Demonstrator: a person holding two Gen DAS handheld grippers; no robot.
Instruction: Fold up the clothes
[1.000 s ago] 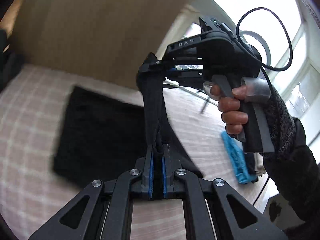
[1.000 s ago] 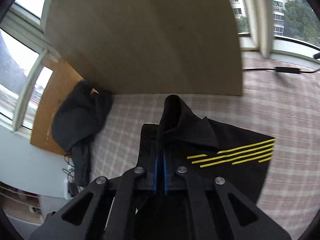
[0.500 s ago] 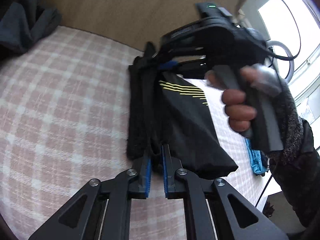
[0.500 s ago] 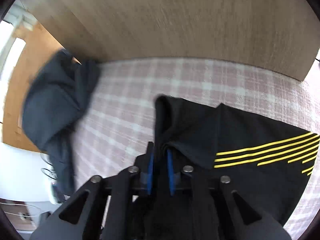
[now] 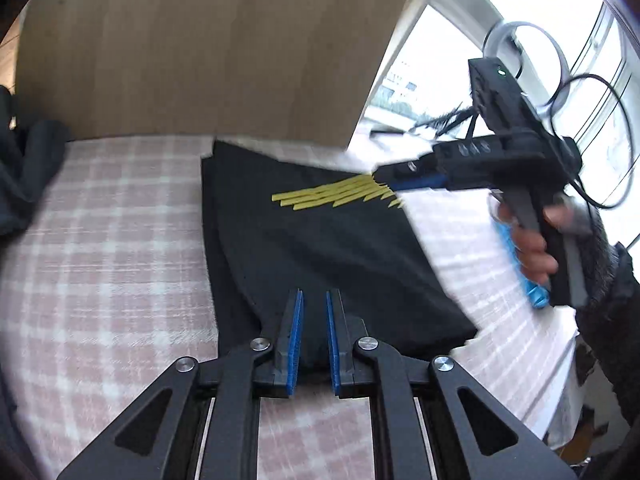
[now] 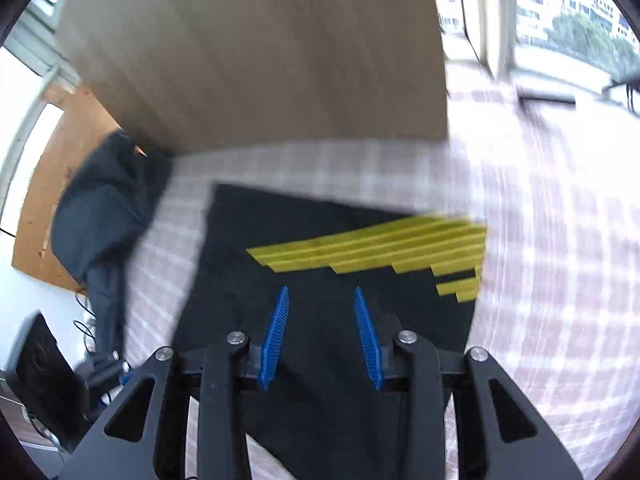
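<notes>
Black garment [image 5: 320,248] with yellow stripes [image 6: 384,248] lies folded flat on your pink plaid bed cover [image 5: 100,264], its near edge between your parted left gripper [image 5: 313,340] fingers, your right gripper [image 6: 320,336] spread wide above it, wooden headboard [image 5: 208,48] beyond, bare cover either side.

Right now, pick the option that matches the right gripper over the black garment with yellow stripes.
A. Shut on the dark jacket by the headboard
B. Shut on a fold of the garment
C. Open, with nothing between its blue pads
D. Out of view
C. The right gripper has its jaws spread wide, and the black garment lies flat on the checked bedsheet below, with nothing pinched between the blue pads.
</notes>
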